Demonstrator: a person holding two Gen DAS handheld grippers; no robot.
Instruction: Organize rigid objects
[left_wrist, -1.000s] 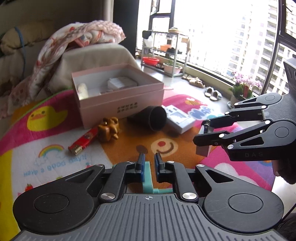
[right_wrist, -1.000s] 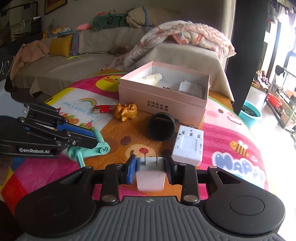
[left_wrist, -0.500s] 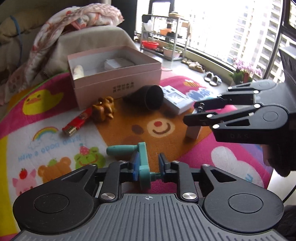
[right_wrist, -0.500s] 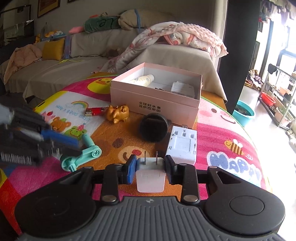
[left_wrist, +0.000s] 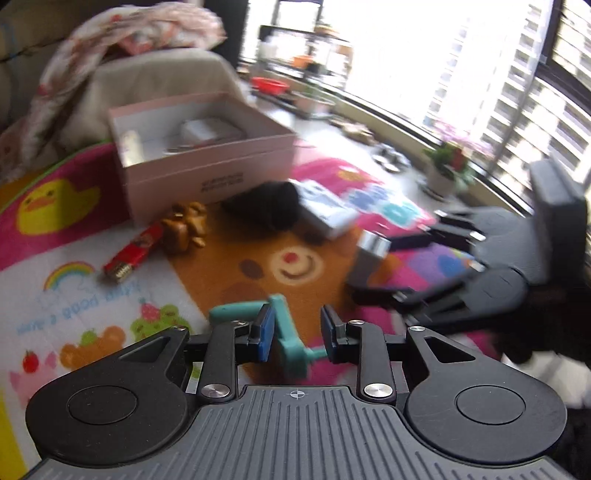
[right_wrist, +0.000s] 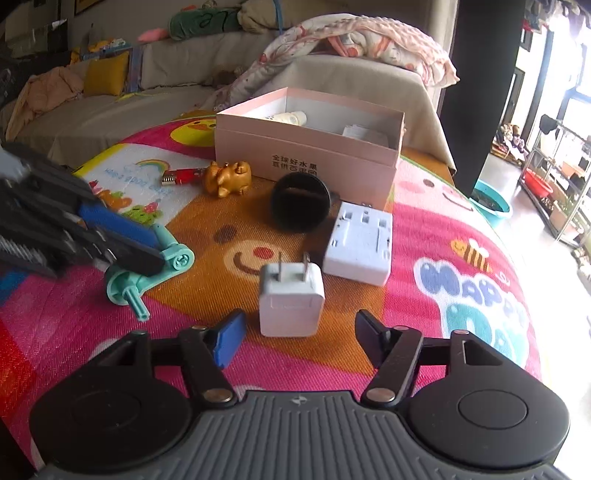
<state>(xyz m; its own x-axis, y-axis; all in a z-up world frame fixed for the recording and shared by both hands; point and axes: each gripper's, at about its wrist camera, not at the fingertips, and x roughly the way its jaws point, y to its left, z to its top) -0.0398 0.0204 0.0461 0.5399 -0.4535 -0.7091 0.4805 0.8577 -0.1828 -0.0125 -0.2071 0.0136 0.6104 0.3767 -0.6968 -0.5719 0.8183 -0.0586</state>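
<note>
A teal plastic crank lies on the colourful mat between the pads of my left gripper. Its jaws are opening: the crank leans by the left pad and a gap shows at the right pad. In the right wrist view the crank rests on the mat under the left gripper. A white plug charger stands on the mat, prongs up. My right gripper straddles it with jaws opening, pads clear of it. An open pink box sits behind.
In front of the box lie a gold pig figurine, a red stick, a black cup on its side and a white socket block. A sofa with a blanket stands behind. The mat's right edge drops to the floor.
The right gripper sank and let go of the white charger, which now stands on the mat. The left jaws parted from the teal crank, which now lies on the mat.
</note>
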